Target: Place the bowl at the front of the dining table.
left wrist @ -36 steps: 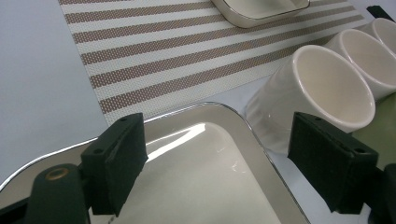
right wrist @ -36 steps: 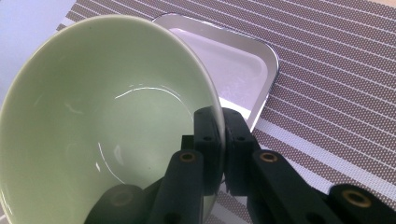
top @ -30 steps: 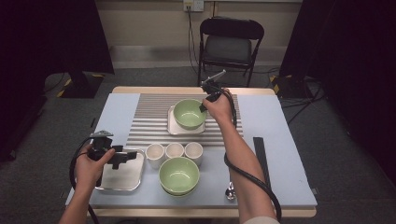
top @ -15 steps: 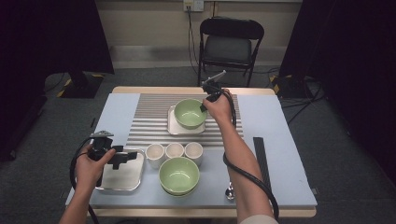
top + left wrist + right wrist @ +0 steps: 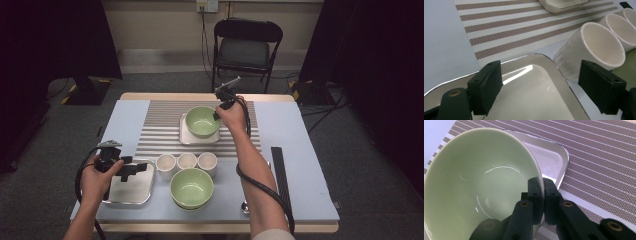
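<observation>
A pale green bowl [image 5: 201,121] [image 5: 474,182] is over a small shiny tray [image 5: 186,137] [image 5: 549,157] at the back of the striped mat [image 5: 160,125]. My right gripper [image 5: 218,114] [image 5: 543,195] is shut on the bowl's right rim, one jaw inside and one outside. In the right gripper view the bowl looks tilted; whether it rests on the tray I cannot tell. My left gripper [image 5: 137,167] [image 5: 544,87] stands open just above a steel tray [image 5: 125,192] [image 5: 529,100] at the front left, with nothing between its pads.
Three cream cups [image 5: 187,161] stand in a row right of the steel tray, the nearest cup [image 5: 594,47] close to my left gripper. A second green bowl [image 5: 191,187] sits in front of them. A black strip [image 5: 280,172] lies at the right. A chair [image 5: 245,50] stands behind the table.
</observation>
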### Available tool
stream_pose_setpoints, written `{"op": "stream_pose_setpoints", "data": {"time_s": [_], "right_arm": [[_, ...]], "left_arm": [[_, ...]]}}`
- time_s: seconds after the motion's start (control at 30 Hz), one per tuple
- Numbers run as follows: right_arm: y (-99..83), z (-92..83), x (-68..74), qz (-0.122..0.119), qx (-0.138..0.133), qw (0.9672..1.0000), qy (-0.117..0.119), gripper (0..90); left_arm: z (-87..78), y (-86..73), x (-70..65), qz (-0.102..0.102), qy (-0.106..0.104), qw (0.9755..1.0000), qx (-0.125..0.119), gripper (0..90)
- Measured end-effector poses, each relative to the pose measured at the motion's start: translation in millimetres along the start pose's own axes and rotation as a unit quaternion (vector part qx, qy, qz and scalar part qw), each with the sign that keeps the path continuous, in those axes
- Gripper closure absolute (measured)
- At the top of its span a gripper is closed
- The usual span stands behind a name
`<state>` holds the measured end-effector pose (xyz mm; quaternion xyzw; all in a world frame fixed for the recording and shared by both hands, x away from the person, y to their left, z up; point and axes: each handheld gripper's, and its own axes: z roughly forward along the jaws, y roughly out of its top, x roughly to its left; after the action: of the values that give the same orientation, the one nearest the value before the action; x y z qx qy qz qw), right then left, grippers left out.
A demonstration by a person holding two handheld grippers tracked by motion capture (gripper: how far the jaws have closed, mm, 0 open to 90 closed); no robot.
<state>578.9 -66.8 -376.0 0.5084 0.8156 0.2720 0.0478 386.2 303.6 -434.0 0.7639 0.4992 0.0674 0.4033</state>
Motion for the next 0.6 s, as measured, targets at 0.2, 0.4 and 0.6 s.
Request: {"op": "stream_pose_setpoints", "data": {"time_s": [0.2,0.4,0.6], "right_arm": [[1.3,3.3,1.0,-0.001,-0.001,1.0000,-0.002,86.1],[2.6,6.8,1.0,-0.002,-0.002,1.0000,-0.004,86.1],[3.0,10.1,0.6,-0.004,0.001,1.0000,-0.009,86.0]], "left_arm": [[-1.4,0.1,0.7,0.000,0.000,1.0000,-0.002,18.9],[-1.8,0.1,1.0,-0.001,0.001,1.0000,-0.002,19.0],[-1.8,-0.2,1.4,0.000,0.000,1.0000,-0.001,18.9]]}}
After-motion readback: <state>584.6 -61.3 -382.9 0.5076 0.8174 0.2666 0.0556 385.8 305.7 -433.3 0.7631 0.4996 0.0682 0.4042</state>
